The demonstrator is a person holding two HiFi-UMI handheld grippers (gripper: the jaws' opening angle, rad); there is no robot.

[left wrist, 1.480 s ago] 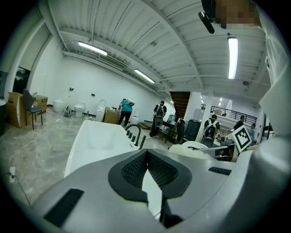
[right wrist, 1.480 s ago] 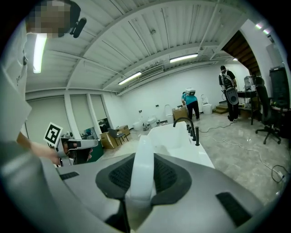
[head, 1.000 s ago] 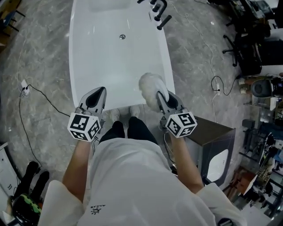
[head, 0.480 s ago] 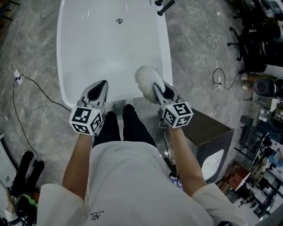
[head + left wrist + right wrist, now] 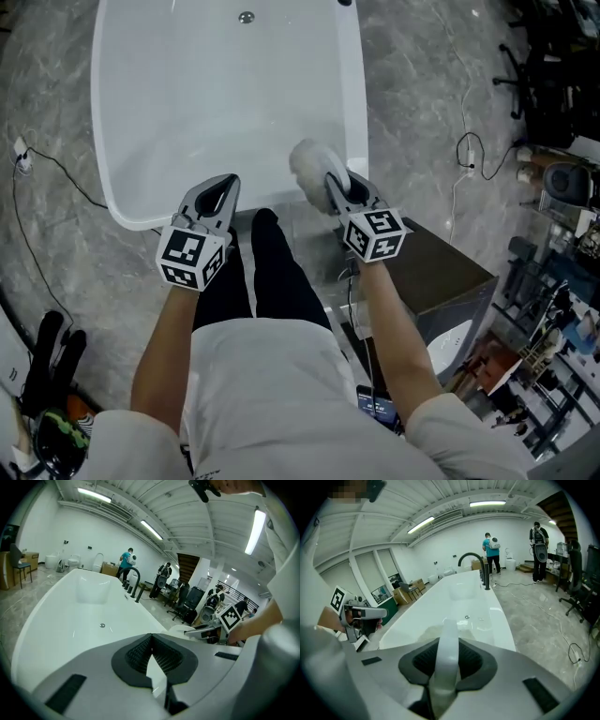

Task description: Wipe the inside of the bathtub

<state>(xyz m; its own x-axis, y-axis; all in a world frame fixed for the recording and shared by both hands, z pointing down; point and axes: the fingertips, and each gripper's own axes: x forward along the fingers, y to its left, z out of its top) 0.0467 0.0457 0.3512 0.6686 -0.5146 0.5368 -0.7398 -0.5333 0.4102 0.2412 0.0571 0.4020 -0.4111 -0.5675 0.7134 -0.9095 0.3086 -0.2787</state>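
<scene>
The white bathtub (image 5: 216, 112) is lying in front of the person, and its glossy inside is judged hard and slippery. A fluffy white duster (image 5: 309, 169) is being held over the near right rim. Its head is judged soft and light, so the stiff handle (image 5: 447, 653) is the place for holding. The right tool (image 5: 336, 189) is being clamped on this handle. The left tool (image 5: 221, 192) is being held pressed together and empty, beside the near rim.

I've got a dark brown box (image 5: 441, 272) standing on the grey marble floor (image 5: 75, 272), toward its right side. A black cable (image 5: 58, 172) trails from a white plug (image 5: 19, 155) near the floor's left edge. Far off, a person in a teal shirt (image 5: 490, 549) stands under strip lights (image 5: 487, 503).
</scene>
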